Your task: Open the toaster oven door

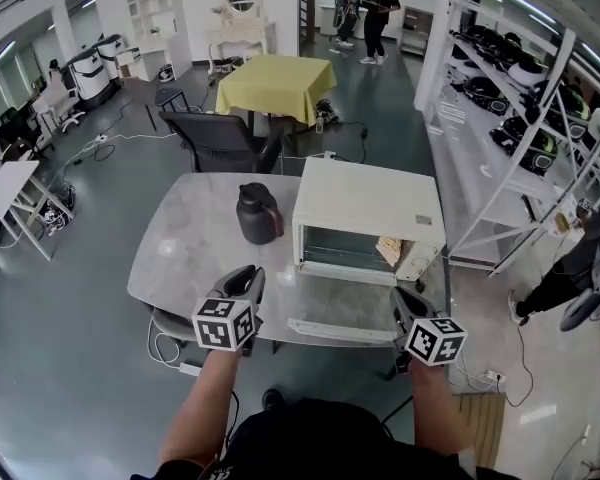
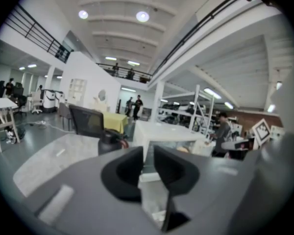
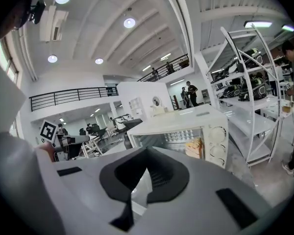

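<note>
A white toaster oven (image 1: pixel 370 203) stands on the grey table (image 1: pixel 185 243). Its glass door (image 1: pixel 340 325) hangs folded down flat toward me, leaving the chamber open with a piece of bread (image 1: pixel 388 250) at its right. My left gripper (image 1: pixel 242 282) hovers left of the door. Its jaws stand a narrow gap apart with nothing between them (image 2: pixel 147 155). At the door's right front corner is my right gripper (image 1: pixel 404 306), its jaws shut and empty (image 3: pixel 147 151). From the right gripper view the oven (image 3: pixel 186 131) and bread (image 3: pixel 195 146) lie straight ahead.
A dark jug (image 1: pixel 258 213) stands on the table just left of the oven. Behind the table are a black chair (image 1: pixel 220 138) and a yellow-clothed table (image 1: pixel 275 83). White shelving (image 1: pixel 520 98) runs along the right, with a person (image 1: pixel 570 273) beside it.
</note>
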The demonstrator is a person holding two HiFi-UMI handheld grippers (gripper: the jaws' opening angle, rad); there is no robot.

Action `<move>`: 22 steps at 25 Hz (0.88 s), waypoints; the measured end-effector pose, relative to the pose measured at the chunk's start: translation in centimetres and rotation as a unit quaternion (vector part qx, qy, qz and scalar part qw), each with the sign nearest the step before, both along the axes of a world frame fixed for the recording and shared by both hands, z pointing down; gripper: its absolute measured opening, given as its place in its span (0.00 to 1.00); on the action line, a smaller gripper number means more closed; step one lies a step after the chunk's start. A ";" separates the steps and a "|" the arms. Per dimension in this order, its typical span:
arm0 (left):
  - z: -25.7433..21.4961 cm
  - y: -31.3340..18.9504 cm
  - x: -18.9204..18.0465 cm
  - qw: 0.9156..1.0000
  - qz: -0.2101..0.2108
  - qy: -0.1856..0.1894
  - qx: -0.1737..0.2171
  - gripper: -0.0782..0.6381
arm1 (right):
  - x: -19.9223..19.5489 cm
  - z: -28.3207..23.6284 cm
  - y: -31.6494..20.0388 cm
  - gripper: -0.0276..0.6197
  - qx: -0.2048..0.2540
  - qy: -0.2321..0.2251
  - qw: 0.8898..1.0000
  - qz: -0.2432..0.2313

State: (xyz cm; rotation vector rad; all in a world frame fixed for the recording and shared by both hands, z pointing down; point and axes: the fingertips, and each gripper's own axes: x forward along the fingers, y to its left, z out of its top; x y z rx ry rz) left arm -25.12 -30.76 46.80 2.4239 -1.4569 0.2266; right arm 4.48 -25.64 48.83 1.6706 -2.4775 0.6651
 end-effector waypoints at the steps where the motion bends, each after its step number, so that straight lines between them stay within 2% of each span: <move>1: -0.5 -0.5 -1.0 1.000 0.004 -0.004 0.006 0.21 | -1.4 -0.7 -0.4 0.03 0.010 0.002 1.000 -0.002; 5: -2.6 -1.7 -4.4 0.999 0.013 -0.015 0.033 0.18 | -6.4 -2.9 -1.3 0.03 0.035 0.010 0.999 -0.014; 9: -5.0 -3.1 -6.2 0.997 0.015 -0.024 0.072 0.16 | -8.8 -5.3 -2.3 0.03 0.064 0.025 0.997 -0.024; 17: -6.2 -4.6 -5.7 0.997 0.000 0.002 0.081 0.12 | -7.2 -9.8 -3.4 0.03 0.109 0.036 0.993 -0.032; 22: -6.6 -5.1 -4.1 0.996 -0.006 0.014 0.084 0.12 | -5.9 -9.3 -3.7 0.03 0.106 0.035 0.993 -0.044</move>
